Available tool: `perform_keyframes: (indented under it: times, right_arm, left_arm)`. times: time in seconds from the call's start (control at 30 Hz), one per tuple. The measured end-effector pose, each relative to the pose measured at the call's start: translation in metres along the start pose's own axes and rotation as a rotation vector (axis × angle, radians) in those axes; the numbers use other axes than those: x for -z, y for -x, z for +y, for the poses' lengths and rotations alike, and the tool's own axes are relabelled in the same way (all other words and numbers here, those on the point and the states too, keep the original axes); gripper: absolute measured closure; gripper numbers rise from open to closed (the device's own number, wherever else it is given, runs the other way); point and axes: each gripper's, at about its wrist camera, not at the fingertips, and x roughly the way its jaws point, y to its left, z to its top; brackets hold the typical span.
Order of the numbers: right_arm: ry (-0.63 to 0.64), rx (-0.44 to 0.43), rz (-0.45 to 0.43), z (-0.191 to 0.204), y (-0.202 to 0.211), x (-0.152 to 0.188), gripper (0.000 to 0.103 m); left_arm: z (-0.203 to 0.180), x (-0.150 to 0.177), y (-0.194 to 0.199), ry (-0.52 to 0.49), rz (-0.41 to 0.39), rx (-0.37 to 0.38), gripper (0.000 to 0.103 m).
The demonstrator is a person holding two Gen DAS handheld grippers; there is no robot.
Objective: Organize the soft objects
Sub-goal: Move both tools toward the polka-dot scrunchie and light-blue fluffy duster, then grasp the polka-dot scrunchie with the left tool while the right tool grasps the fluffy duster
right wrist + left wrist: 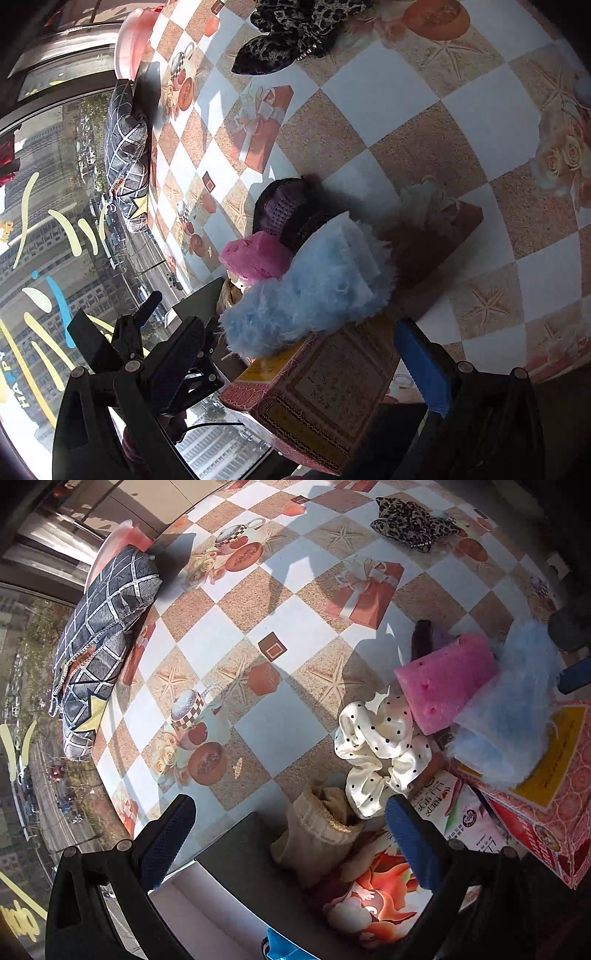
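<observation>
Left wrist view: left gripper (288,834) jaws apart, empty — sponge (445,685), scrunchie (376,749) piled at 3 o'clock, leopard scrunchie (413,522) left — right gripper (303,360) apart too.

A bench (258,716) fills most of both views, covered in a checkered cloth printed with starfish, teapots, roses and gift boxes. Hard sunlight casts sharp shadows across it. At nine o'clock a glass window (55,229) with painted yellow and blue strokes shows high-rise buildings and a street below.
</observation>
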Motion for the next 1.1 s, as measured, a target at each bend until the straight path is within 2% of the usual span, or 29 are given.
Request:
perform_keyframes:
  times: [0.13,0.17,0.2,0.27,0.33,0.5,0.6,0.67,0.77,0.83,0.87,0.9,0.97,1.1]
  right_arm:
    - [-0.001,-0.019,0.070,0.003,-0.022,-0.015,0.000]
    - [-0.001,-0.024,0.078,0.004,-0.025,-0.018,0.013]
    - [-0.006,-0.021,0.080,0.005,-0.027,-0.020,0.041]
    - [-0.032,-0.037,0.099,0.002,-0.031,-0.025,0.074]
    - [-0.056,-0.055,0.076,-0.002,-0.025,-0.028,0.079]
    - [-0.024,-0.053,-0.061,-0.006,0.024,-0.033,0.079]
    - [-0.021,-0.034,-0.147,-0.013,0.058,-0.039,0.079]
    - [-0.031,0.011,-0.207,-0.023,0.078,-0.041,0.079]
    - [-0.034,0.128,-0.275,-0.042,0.096,-0.045,0.079]
    - [-0.021,0.202,-0.304,-0.054,0.101,-0.049,0.074]
    - [-0.017,0.225,-0.301,-0.061,0.101,-0.051,0.064]
    - [-0.020,0.246,-0.298,-0.066,0.101,-0.052,0.046]
    - [-0.027,0.276,-0.319,-0.077,0.105,-0.051,0.026]
    - [-0.059,0.272,-0.339,-0.092,0.108,-0.044,0.026]
  left_arm:
    - [-0.006,-0.017,-0.023,-0.047,0.065,0.005,0.000]
    - [-0.007,-0.021,-0.029,-0.060,0.080,0.007,0.000]
    - [-0.009,-0.025,-0.034,-0.071,0.097,0.008,0.000]
    - [-0.014,-0.030,-0.046,-0.088,0.130,0.015,0.000]
    - [-0.017,-0.035,-0.053,-0.091,0.149,0.026,0.000]
    - [-0.010,-0.049,-0.066,-0.039,0.154,-0.047,0.000]
    - [0.010,-0.059,-0.071,0.040,0.133,-0.118,0.000]
    - [0.031,-0.068,-0.071,0.120,0.122,-0.150,0.000]
    - [0.065,-0.075,-0.058,0.269,0.074,-0.098,0.000]
    - [0.080,-0.076,-0.043,0.340,0.033,-0.029,0.000]
    - [0.085,-0.073,-0.037,0.367,0.021,0.013,0.000]
    - [0.087,-0.071,-0.032,0.390,0.014,0.051,0.000]
    - [0.088,-0.065,-0.028,0.410,0.016,0.094,0.000]
    - [0.076,-0.068,-0.035,0.459,0.035,0.149,0.000]
